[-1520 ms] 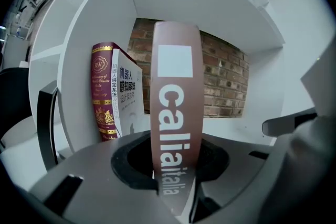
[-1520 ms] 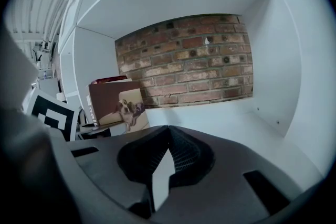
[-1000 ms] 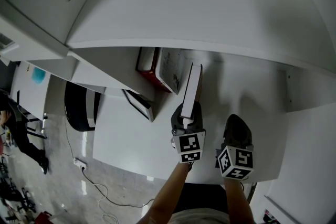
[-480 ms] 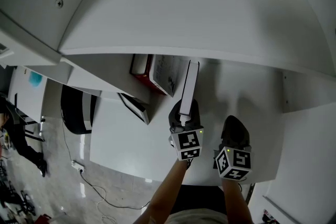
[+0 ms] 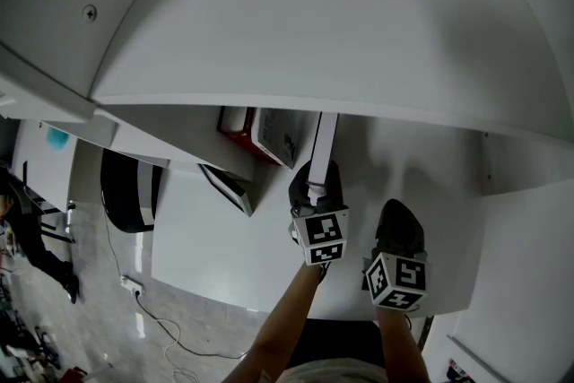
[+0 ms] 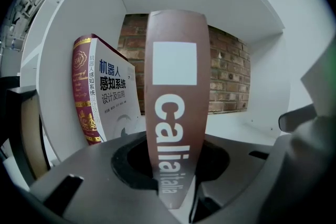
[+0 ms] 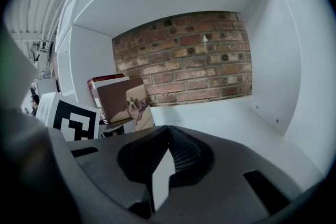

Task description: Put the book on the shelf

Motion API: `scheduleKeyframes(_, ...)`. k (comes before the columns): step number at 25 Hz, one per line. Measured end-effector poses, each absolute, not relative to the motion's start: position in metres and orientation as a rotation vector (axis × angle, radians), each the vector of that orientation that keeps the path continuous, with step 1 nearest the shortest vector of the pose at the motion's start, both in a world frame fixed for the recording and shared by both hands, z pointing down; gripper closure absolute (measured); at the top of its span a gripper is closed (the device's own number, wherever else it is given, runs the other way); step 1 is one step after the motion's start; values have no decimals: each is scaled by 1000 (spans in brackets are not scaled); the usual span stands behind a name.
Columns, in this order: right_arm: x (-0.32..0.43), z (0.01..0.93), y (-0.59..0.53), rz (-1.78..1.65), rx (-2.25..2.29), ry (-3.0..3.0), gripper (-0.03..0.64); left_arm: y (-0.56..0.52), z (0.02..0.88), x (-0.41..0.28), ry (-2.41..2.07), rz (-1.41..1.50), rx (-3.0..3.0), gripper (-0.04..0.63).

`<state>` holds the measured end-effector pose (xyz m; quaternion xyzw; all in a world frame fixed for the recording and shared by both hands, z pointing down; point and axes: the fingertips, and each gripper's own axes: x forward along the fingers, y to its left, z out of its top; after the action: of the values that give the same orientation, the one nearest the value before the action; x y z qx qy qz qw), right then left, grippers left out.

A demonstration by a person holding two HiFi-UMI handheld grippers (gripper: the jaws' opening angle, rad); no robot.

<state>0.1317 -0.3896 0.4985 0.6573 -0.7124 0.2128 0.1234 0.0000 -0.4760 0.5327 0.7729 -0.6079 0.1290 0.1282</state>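
Note:
My left gripper is shut on the lower edge of a thin brown book with white lettering on its spine. The book stands upright, its far end under the shelf's upper board. It is inside the white shelf compartment, just right of a leaning white book and a red book. In the right gripper view its cover shows a dog on a sofa. My right gripper hovers to the right, shut and holding nothing.
The compartment has a brick back wall and a white side wall on the right. A dark-framed flat object lies at the desk's left edge. A black chair and a cable are on the floor at left.
The left gripper has pushed the brown book further in under the shelf's upper board, closer to the leaning books. The right gripper has barely moved.

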Motion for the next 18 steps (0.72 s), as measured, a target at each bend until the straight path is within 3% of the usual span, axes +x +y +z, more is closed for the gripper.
scheduleKeyframes(12,137,498,-391,625,1934,-2066,600,-475,521,-1,-1816,323,2281,445)
scheduleKeyframes(18,134,495,-384,622,1932,-2073,600,-463,510,-2,-1810,275,2298,383)
